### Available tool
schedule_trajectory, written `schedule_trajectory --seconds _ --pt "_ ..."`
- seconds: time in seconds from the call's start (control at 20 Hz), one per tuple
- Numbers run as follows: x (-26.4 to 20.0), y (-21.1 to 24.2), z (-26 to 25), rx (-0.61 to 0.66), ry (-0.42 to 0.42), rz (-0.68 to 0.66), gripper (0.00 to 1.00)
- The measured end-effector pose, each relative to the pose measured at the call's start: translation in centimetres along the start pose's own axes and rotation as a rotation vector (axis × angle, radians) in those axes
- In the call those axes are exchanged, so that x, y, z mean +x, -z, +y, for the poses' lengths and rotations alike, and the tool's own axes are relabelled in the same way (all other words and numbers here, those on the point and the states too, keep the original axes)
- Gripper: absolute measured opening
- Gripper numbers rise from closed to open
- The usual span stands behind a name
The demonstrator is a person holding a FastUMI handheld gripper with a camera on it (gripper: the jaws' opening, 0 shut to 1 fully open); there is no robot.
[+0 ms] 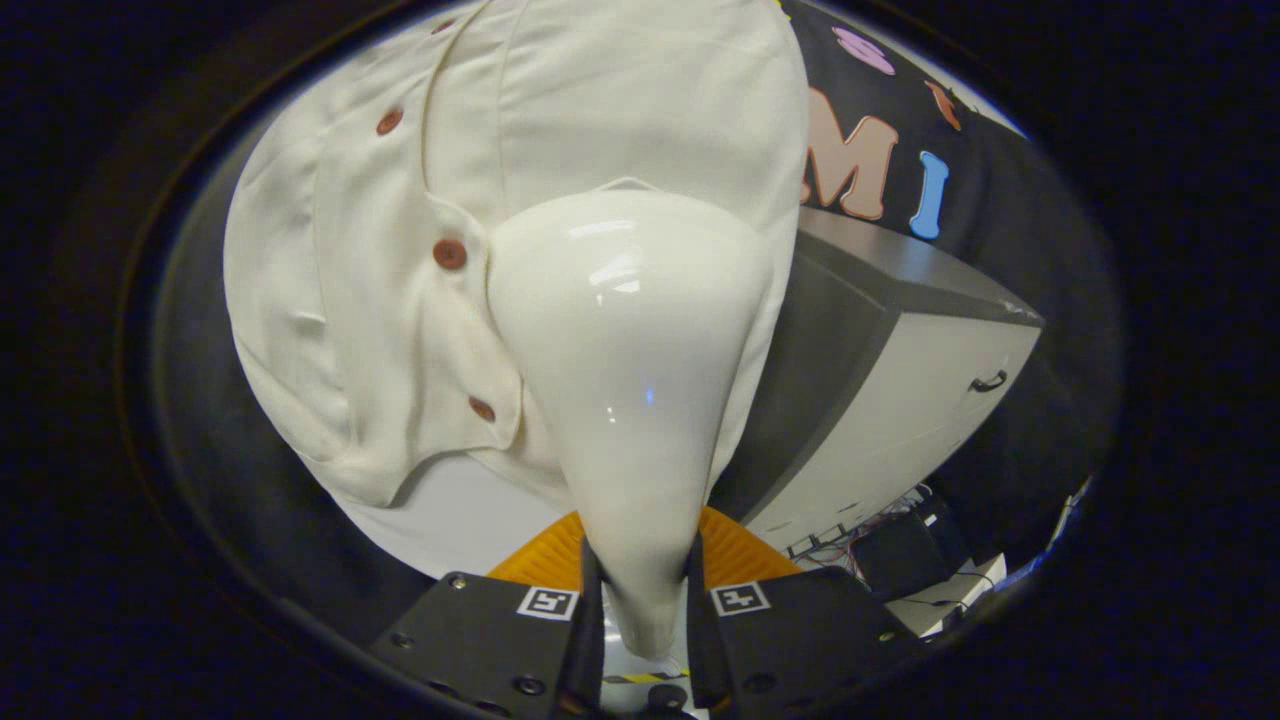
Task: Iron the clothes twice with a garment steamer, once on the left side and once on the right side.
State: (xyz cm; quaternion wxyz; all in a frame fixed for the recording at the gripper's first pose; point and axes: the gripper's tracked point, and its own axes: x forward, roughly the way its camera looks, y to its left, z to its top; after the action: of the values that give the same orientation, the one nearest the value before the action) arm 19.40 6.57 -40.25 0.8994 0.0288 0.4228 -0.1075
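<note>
Already the gripper (645, 590) is clenched on the steamer (630, 340) by its narrow neck, low centre of frame — glossy, rigid, likely slippery. Its head presses the soft, light shirt (400, 250), centre to upper left.

The steamer's (630, 360) face is turned away against the shirt (400, 300), so the contact there cannot be seen, and the cloth behind its wide head is covered. Its narrow handle end is lost between the fingers of the hand-held gripper (645, 600), whose bases are cut off. The shirt's collar and upper part are cut off beyond the top button (389, 121). The orange part (740, 555) behind the handle is largely masked, and what it is cannot be told. The cabinet's (900, 400) near side is hidden by the steamer, and the cables (850, 535) below it are too small to sort out.
</note>
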Motion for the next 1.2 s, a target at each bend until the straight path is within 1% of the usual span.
schedule_trajectory --seconds 0.1,0.3,0.5,0.7,1.0,1.2 --pt "0.4 1.5 0.0 -0.02 -0.001 0.032 0.34" --pt "0.1 4.2 0.2 0.018 -0.02 0.073 0.34" --pt "-3.1 4.2 -1.0 0.05 -0.054 0.033 0.34" --pt "-8.2 0.8 -2.1 0.092 -0.103 -0.088 0.34" --pt "-19.0 -6.6 -4.1 0.102 -0.148 -0.307 0.34" --pt "-25.1 -9.7 -5.5 0.126 -0.167 -0.41 0.33"
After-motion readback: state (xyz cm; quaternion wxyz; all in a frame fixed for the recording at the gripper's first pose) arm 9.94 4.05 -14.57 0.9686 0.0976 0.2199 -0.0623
